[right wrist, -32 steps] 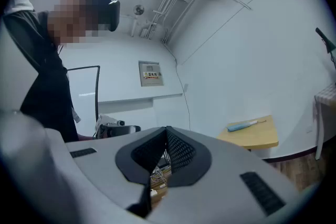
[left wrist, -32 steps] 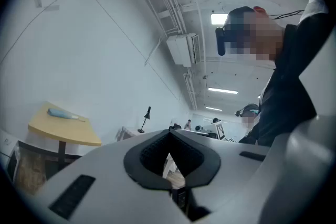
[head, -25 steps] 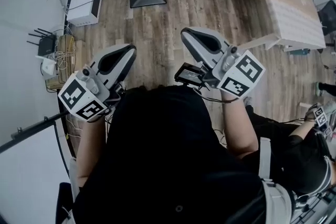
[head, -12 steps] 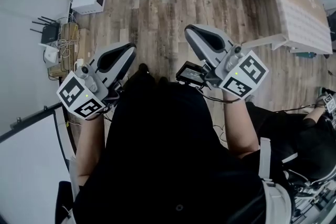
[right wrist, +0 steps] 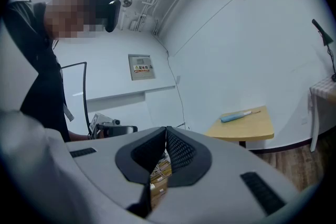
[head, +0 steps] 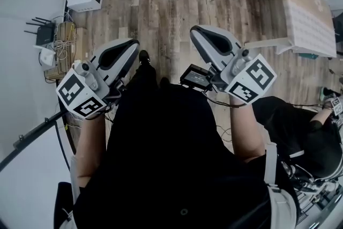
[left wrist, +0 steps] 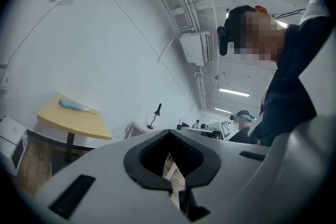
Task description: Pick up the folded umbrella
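1. The left tool (left wrist: 169,132) has its jaws closed together with nothing between them, and is held over the wooden floor (head: 177,13).
2. The right tool (right wrist: 166,128) is likewise closed and empty.
3. The pale blue folded umbrella (right wrist: 240,115) lies on the yellow surface (right wrist: 252,128) by the white wall, well apart from both tools.

Your left gripper (left wrist: 169,132) has its jaws shut together, with nothing between them. Well beyond them, up and left, the folded umbrella (left wrist: 73,106) lies on a yellow table (left wrist: 86,126).
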